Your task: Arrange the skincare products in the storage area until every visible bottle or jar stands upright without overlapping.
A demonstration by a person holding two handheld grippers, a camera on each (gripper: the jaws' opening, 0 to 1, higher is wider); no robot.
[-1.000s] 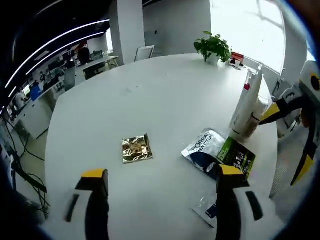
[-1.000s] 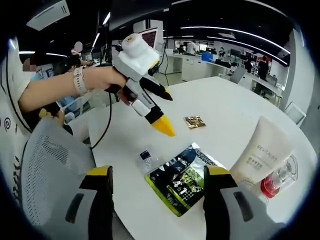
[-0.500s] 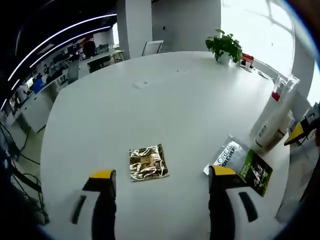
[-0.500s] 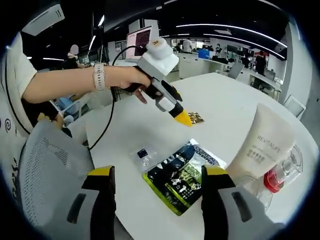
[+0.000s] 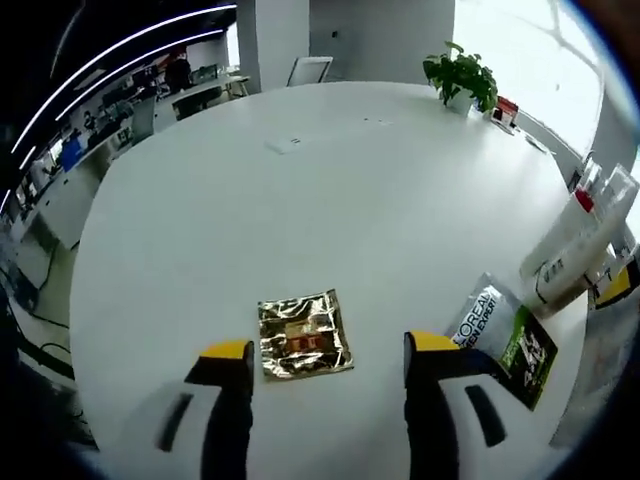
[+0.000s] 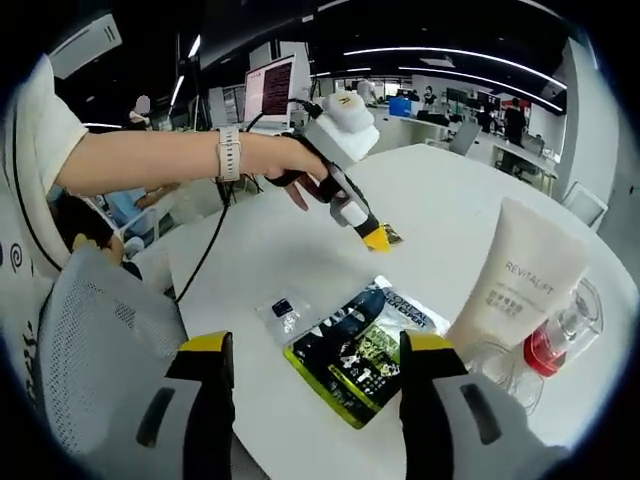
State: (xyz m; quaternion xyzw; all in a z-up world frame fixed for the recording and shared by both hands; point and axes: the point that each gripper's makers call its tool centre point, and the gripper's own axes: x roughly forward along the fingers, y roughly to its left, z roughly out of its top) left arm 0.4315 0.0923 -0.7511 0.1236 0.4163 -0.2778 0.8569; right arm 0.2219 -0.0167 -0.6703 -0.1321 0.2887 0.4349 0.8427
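A gold foil sachet [image 5: 303,333] lies flat on the white table [image 5: 300,190], just ahead of my open left gripper [image 5: 327,356], between its yellow-tipped jaws. A green and black sachet [image 5: 506,335] [image 6: 365,349] lies to the right. A white tube [image 5: 572,253] [image 6: 512,284] stands on its cap beside a clear bottle with red liquid [image 6: 562,335]. A small clear sachet [image 6: 281,313] lies near the table edge. My right gripper [image 6: 317,352] is open and holds nothing; the green sachet lies ahead of it. The left gripper [image 6: 372,234] shows there, over the gold sachet.
A potted plant [image 5: 462,79] stands at the far side of the table. A mesh chair [image 6: 85,340] sits by the near table edge. A person's arm with a wristwatch [image 6: 229,155] holds the left gripper. Office desks fill the background.
The left gripper has moved forward and down toward the gold sachet, which now lies between its jaws. The right gripper has stayed nearly still.
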